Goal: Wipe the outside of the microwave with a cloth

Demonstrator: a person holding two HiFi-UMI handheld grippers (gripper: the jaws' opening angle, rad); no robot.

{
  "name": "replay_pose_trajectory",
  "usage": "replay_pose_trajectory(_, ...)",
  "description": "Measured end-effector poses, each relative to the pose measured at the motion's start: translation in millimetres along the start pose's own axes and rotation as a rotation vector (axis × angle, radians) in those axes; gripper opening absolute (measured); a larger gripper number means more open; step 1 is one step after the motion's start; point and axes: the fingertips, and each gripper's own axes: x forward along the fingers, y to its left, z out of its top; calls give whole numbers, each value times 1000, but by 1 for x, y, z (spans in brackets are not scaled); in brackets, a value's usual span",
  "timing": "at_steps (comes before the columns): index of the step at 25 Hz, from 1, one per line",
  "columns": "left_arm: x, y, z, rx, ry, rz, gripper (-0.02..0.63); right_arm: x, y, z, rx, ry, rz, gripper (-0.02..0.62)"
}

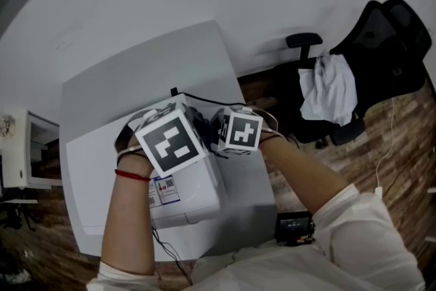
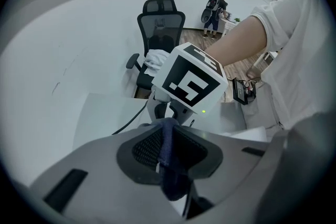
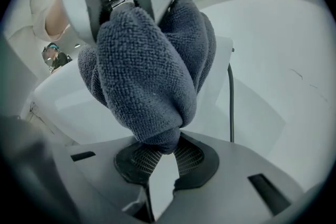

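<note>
Pinching the grey cloth [image 3: 147, 71] with your left gripper [image 2: 168, 152] and right gripper [image 3: 157, 157] alike, you are holding it over the microwave [image 1: 187, 197], toward the table's [image 1: 88, 180] right edge.

Honestly not much to read from my end. The only real print I can spot is a small sticker [image 1: 165, 189] on the white microwave [image 1: 199, 206]. It has a bit of red and blue on it, but the lettering is way too small to make out. The left marker cube [image 1: 170, 143] and right marker cube [image 1: 240, 131] just carry black-and-white square patterns, no letters or numbers.
</note>
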Motion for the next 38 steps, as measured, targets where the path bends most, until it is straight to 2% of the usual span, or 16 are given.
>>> replay_pose_trajectory(6,0,-27,-1,-9,-21,-20,64,-1,23,-9,57,-43,25,67)
replay_pose_trajectory(11,-5,-46,-4,-33,-56,-4,64,-6,44,-10,67,-62,25,67)
replay_pose_trajectory(20,-12,-82,-7,-42,-78,-23,64,-18,82,-18,91,-100,30,67)
replay_pose_trajectory(38,-28,-149,-27,-50,-190,-24,63,-42,155,-23,50,-59,61,67)
